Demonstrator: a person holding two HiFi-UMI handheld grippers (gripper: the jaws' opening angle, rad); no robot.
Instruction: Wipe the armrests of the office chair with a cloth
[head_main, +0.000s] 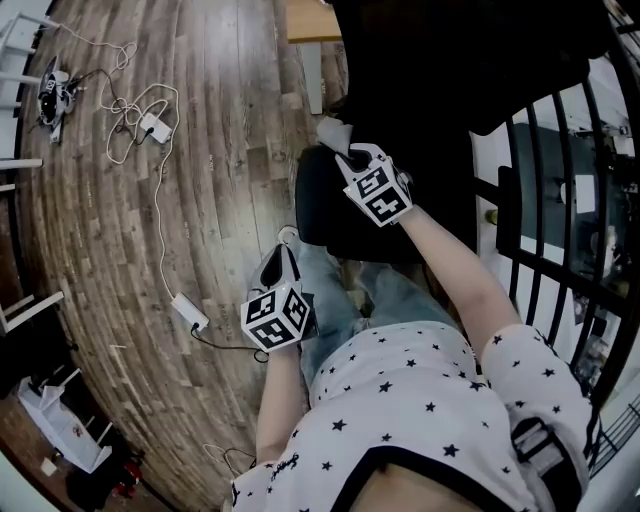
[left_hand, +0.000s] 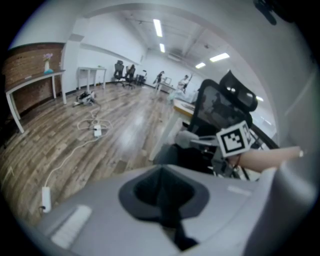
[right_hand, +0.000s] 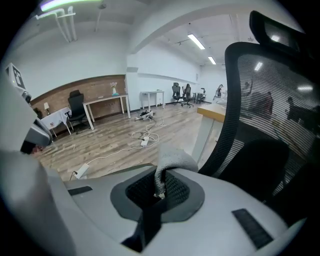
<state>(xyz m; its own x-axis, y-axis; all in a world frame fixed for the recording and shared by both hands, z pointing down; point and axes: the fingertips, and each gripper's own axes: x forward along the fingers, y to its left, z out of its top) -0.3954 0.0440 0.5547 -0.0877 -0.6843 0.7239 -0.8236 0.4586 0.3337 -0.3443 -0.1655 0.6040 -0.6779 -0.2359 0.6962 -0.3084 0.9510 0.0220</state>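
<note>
A black office chair (head_main: 430, 110) stands in front of me, and its mesh back (right_hand: 260, 100) fills the right of the right gripper view. My right gripper (head_main: 347, 157) is shut on a grey cloth (head_main: 332, 132), which bunches above its jaws (right_hand: 172, 161). It hovers over the chair's left side, above a black padded part (head_main: 318, 200). My left gripper (head_main: 282, 248) is lower and to the left, over the floor by my knee. It is shut with nothing between its jaws. In the left gripper view the cloth (left_hand: 186, 137) shows beside the chair (left_hand: 215, 107).
White cables and a power strip (head_main: 150, 125) lie on the wooden floor to the left, with another strip (head_main: 190, 312) nearer me. A black railing (head_main: 560, 210) runs along the right. A wooden desk (head_main: 310, 20) edge is beyond the chair.
</note>
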